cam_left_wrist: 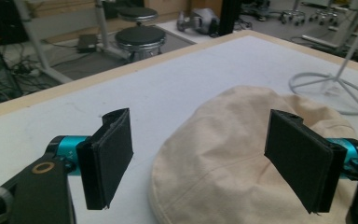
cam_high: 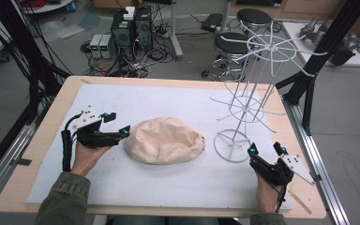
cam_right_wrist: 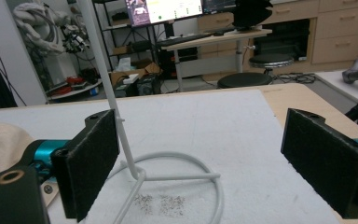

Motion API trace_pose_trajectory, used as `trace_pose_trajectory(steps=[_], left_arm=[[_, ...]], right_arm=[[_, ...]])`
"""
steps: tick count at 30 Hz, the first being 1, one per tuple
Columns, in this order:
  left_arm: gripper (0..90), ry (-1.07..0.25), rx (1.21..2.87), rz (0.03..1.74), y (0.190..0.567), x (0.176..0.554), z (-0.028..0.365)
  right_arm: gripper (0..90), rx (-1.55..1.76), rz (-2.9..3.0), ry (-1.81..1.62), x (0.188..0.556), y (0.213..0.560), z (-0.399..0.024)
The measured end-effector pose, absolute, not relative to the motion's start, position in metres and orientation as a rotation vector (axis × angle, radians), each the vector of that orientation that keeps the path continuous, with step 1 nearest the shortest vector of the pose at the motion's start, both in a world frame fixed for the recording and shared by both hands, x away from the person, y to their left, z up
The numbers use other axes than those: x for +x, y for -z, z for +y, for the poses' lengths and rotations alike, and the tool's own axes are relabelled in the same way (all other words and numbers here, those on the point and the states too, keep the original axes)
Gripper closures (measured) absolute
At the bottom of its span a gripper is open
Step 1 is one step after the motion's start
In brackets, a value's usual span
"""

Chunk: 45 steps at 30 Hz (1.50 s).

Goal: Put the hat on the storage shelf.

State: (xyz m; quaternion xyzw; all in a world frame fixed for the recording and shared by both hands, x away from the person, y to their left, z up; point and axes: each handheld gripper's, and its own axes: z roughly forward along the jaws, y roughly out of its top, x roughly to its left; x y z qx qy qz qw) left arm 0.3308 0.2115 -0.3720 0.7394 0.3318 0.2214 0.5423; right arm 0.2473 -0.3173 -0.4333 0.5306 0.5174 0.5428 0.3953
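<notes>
Seemingly at the approach stage, the left tool (cam_high: 115, 123), jaws apart, nears the cream hat (cam_high: 164, 139); the right tool (cam_high: 267, 151), jaws apart, waits by the white wire stand (cam_high: 258, 84); next, closing on fabric.

high view: overhead, facing forward | gripper views: low, close; share stand base (cam_left_wrist: 331, 88)

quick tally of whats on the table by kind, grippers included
cream cloth hat: 1
white wire stand: 1
white mat covering the table: 1
grippers: 2, the left gripper beside the hat and the right gripper near the stand's ring base, both open
total: 5
</notes>
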Motion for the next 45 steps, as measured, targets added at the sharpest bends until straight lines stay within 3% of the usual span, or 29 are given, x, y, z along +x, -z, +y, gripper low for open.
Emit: trace_pose_trajectory(steps=[28, 34, 45], left_arm=[[28.3, -0.264, 2.034, 0.506, 0.402, 0.342, 0.165], [26.2, -0.19, 2.099, 0.454, 0.411, 0.343, 0.158], [22.7, -0.175, 2.126, 0.392, 0.42, 0.343, 0.151]], right_arm=[[10.4, 1.329, 1.382, -1.402, 0.251, 0.435, -0.313], [10.4, 1.329, 1.389, -1.404, 0.251, 0.435, -0.313], [10.4, 1.335, 1.396, -1.408, 0.252, 0.436, -0.313]])
